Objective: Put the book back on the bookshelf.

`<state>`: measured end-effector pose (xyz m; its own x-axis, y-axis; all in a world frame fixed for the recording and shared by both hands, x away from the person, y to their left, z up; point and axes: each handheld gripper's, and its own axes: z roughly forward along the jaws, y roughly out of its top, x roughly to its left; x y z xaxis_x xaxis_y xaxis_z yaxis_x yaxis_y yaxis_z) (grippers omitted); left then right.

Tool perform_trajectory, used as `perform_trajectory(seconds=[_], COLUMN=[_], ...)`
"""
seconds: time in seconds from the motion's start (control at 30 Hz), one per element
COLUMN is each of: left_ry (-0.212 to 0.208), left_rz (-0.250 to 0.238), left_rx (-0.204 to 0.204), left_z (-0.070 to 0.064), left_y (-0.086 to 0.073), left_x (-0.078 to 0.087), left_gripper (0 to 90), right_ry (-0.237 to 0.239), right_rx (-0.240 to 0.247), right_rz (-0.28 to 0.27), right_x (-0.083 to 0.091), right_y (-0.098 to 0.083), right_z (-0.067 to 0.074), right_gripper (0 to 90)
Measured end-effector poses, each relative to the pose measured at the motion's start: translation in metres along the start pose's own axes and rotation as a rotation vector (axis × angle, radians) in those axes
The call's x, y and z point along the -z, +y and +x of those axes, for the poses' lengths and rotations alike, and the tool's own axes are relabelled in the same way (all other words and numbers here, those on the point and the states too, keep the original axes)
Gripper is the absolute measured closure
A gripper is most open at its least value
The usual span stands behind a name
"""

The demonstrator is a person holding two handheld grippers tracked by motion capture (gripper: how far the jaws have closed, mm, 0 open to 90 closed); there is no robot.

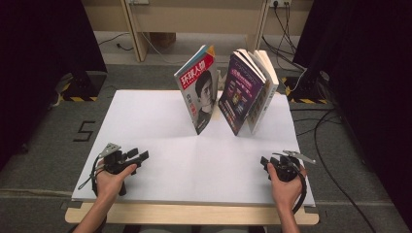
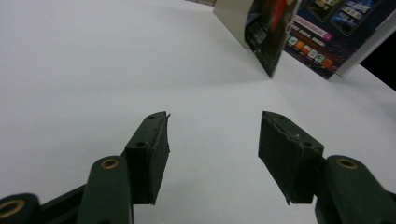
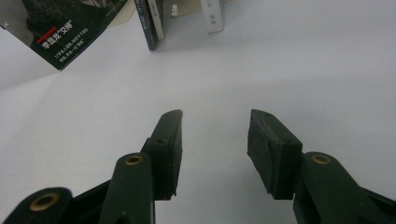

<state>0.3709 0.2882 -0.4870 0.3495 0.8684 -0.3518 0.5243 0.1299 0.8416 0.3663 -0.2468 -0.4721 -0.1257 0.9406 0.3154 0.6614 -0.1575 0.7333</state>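
Your left tongs [image 1: 141, 156] and right tongs [image 1: 265, 161] rest low at the near corners of the white surface [image 1: 160, 126], both spread and holding nothing, your hands gripping them from behind. Farther on, mid-surface, two magazines stand tilted — a portrait cover [image 1: 197, 87] left, a purple one [image 1: 241, 91] beside it. Beyond lie grey floor and cables [image 1: 335, 145].

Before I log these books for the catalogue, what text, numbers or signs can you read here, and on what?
"环球人物": red masthead of the left magazine.
"5": dark marking on the floor left of the table.
"李显龙 '交棒'": white line on that magazine's cover; partly blurred.
Purple magazine cover text: too small to read.
Book spines: blurred.
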Motion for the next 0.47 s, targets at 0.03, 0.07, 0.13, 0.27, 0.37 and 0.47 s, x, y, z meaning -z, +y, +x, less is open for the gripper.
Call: perform_trajectory(seconds=[0.03, 0.07, 0.13, 0.27, 0.37, 0.47], left_ry=[0.003, 0.007, 0.019, 0.023, 0.026, 0.037], left_rz=[-0.005, -0.012, -0.015, -0.024, -0.032, -0.028], left_rx=[0.008, 0.02, 0.026, 0.043, 0.043, 0.012], left_z=[0.003, 0.005, 0.008, 0.012, 0.013, 0.013], left_y=[0.0, -0.001, -0.004, -0.006, -0.007, -0.007], left_x=[0.001, 0.002, 0.004, 0.008, 0.01, 0.01], left_gripper=[42.0, 42.0, 42.2, 42.2, 42.2, 42.1], right_ry=[0.001, 0.001, 0.001, 0.002, 0.012, 0.009], right_rx=[-0.007, -0.006, -0.007, 0.005, 0.002, 0.009], right_rz=[0.002, 0.002, 0.002, 0.002, 0.003, -0.001], right_x=[0.0, 0.0, 0.0, 0.0, 0.0, 0.0], right_y=[0.0, 0.0, 0.0, 0.0, -0.001, -0.001], right_z=[0.001, 0.001, 0.001, 0.0, 0.002, 0.004], right_gripper=[55.5, 55.4, 55.3, 55.0, 54.8, 54.7])
